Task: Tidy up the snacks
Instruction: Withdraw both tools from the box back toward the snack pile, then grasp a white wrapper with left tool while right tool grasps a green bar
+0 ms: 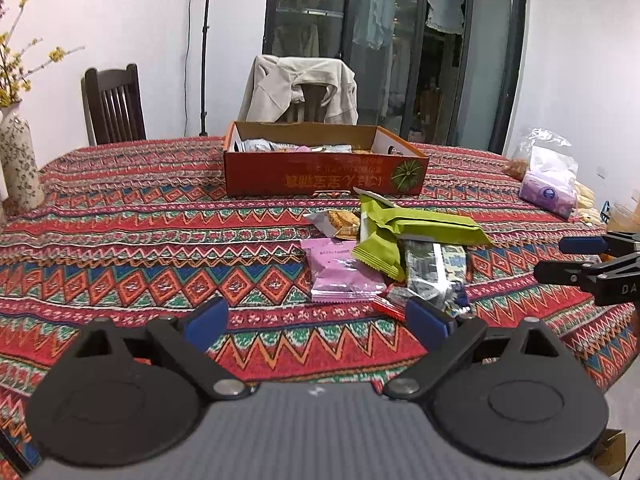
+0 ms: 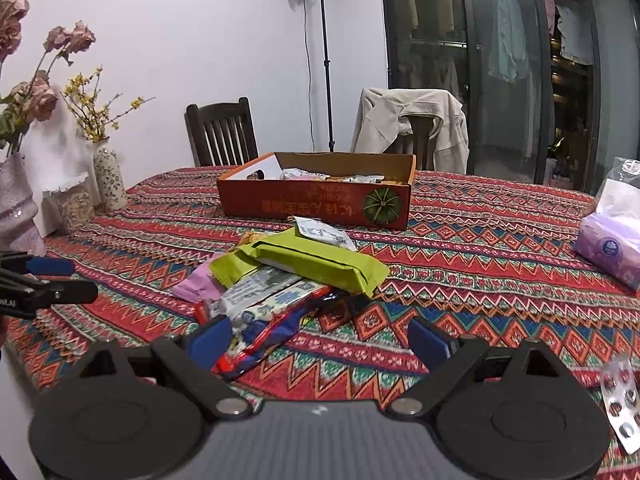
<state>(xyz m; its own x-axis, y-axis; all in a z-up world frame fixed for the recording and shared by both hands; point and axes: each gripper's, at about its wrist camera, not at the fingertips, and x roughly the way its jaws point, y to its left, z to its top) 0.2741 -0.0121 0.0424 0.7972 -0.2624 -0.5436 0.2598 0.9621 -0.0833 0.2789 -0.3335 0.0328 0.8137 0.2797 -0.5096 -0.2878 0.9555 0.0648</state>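
A pile of snack packets lies mid-table: a green packet (image 1: 420, 226) (image 2: 316, 260) on top, a pink packet (image 1: 340, 270) (image 2: 198, 284), a silver printed packet (image 1: 432, 268) (image 2: 264, 288), a red-and-blue packet (image 2: 272, 332) and a clear cracker packet (image 1: 338, 220). Behind it stands an orange cardboard box (image 1: 324, 174) (image 2: 316, 204) holding several snacks. My left gripper (image 1: 318, 320) is open and empty just in front of the pile. My right gripper (image 2: 320, 340) is open and empty, its left finger beside the red-and-blue packet. Each gripper shows at the edge of the other's view.
Patterned tablecloth (image 1: 120, 248) covers the table. Vases with flowers (image 2: 108, 176) and a clear container (image 2: 74, 204) stand at the left. A purple tissue pack (image 2: 610, 250) (image 1: 548, 194) sits at the right, a pill blister (image 2: 622, 404) near the front edge. Chairs (image 2: 222, 132) stand behind.
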